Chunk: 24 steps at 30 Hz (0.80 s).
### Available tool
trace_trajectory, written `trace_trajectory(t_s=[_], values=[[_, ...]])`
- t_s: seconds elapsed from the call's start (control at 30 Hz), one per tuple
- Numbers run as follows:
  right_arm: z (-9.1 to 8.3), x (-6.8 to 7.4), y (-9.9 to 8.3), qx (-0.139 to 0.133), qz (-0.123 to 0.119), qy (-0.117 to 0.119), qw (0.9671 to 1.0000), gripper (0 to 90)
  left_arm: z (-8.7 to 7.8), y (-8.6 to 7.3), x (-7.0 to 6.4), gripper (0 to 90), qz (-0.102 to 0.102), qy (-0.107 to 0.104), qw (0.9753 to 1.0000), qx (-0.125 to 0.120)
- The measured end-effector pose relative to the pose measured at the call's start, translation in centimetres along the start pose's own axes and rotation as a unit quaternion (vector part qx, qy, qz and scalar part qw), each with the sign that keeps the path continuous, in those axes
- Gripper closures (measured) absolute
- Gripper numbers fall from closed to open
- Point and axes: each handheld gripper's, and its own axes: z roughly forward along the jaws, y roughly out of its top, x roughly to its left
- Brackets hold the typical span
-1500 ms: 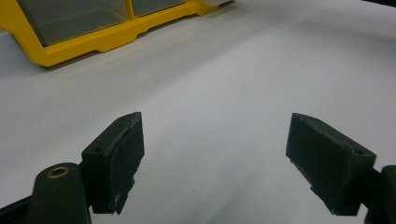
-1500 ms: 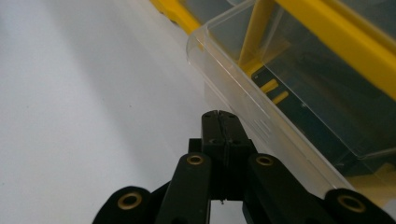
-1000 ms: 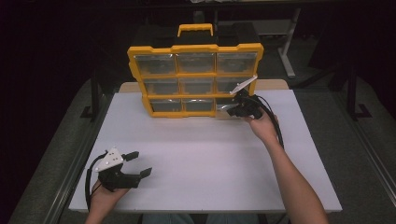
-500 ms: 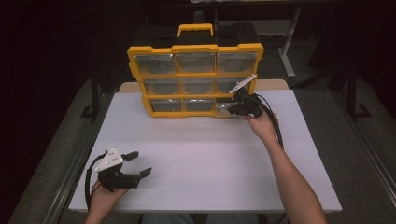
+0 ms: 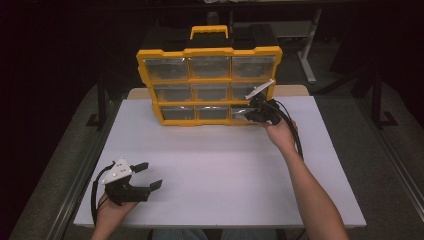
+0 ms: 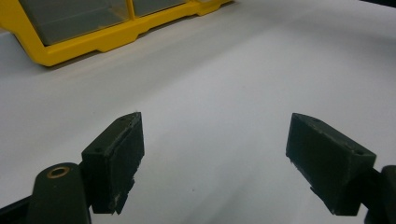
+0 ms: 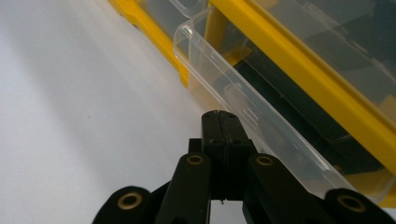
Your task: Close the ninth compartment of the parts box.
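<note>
My right hand-held gripper (image 7: 223,122) pinched closed at clear drawer (image 7: 243,107) of yellow organizer (image 5: 210,82), likely for pulling; grip unconfirmed. Left hand-held gripper (image 5: 148,175) parked wide, empty, on tabletop (image 5: 220,170).

The drawer organizer (image 5: 209,85) stands at the surface's (image 5: 225,165) far edge, right gripper (image 5: 250,111) against its lower right drawer (image 7: 243,105), left gripper (image 5: 145,176) well before it.
</note>
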Motion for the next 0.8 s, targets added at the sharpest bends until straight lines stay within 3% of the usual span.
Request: trace_trajectory(t_s=[0.8], values=[[0.16, -0.42, 0.09, -0.003, 0.000, -0.057, 0.9983, 88.7, -0.09, -0.04, 0.05, 18.9, 0.001, 0.003, 1.0000, 0.000]])
